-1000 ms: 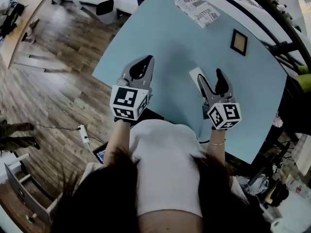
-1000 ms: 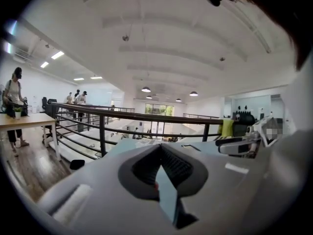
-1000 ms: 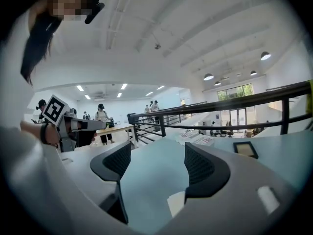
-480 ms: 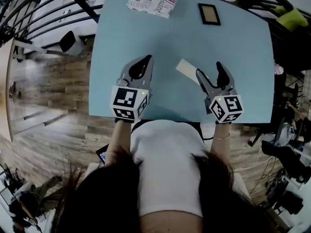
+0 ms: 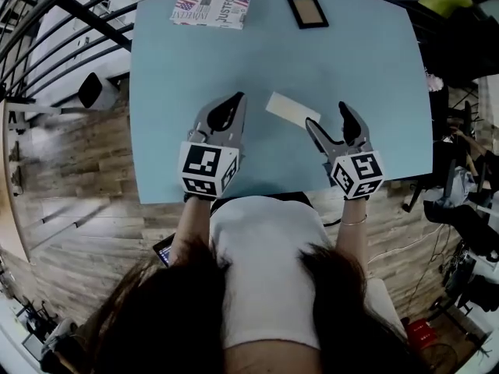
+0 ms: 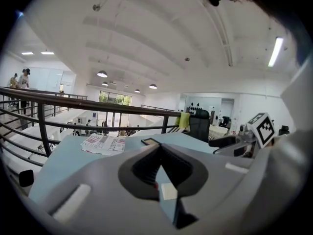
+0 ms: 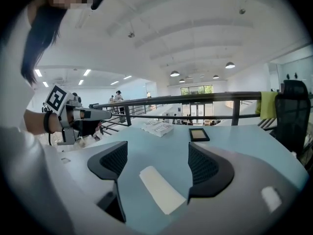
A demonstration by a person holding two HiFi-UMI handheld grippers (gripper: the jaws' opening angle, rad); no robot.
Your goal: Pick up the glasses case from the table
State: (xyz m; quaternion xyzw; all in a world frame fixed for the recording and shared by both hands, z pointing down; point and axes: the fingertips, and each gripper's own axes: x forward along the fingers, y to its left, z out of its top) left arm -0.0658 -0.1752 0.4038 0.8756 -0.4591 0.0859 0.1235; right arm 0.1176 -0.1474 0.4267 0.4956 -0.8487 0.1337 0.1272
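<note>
The glasses case (image 5: 292, 109) is a flat white oblong lying on the light blue table (image 5: 359, 61). In the head view it sits between my two grippers, nearer the right one. My right gripper (image 5: 327, 115) is just short of it, its jaws opening with nothing between the pads. In the right gripper view the case (image 7: 159, 189) lies on the table ahead of the right gripper (image 7: 159, 168), in line with the gap. My left gripper (image 5: 236, 100) hovers over the table left of the case, shut and empty. In its own view the left gripper (image 6: 159, 148) shows its jaws meeting at the tips.
A printed paper packet (image 5: 210, 6) and a small dark picture frame (image 5: 306, 11) lie at the table's far edge. A black railing (image 7: 205, 99) runs beyond it. The wooden floor (image 5: 70, 185) lies to the left, and a chair with a yellow-green cloth (image 7: 293, 111) stands at the right.
The head view has swung, so the table now lies square ahead. Both grippers have moved over the table toward the case. The right jaws stand wider apart than before.
</note>
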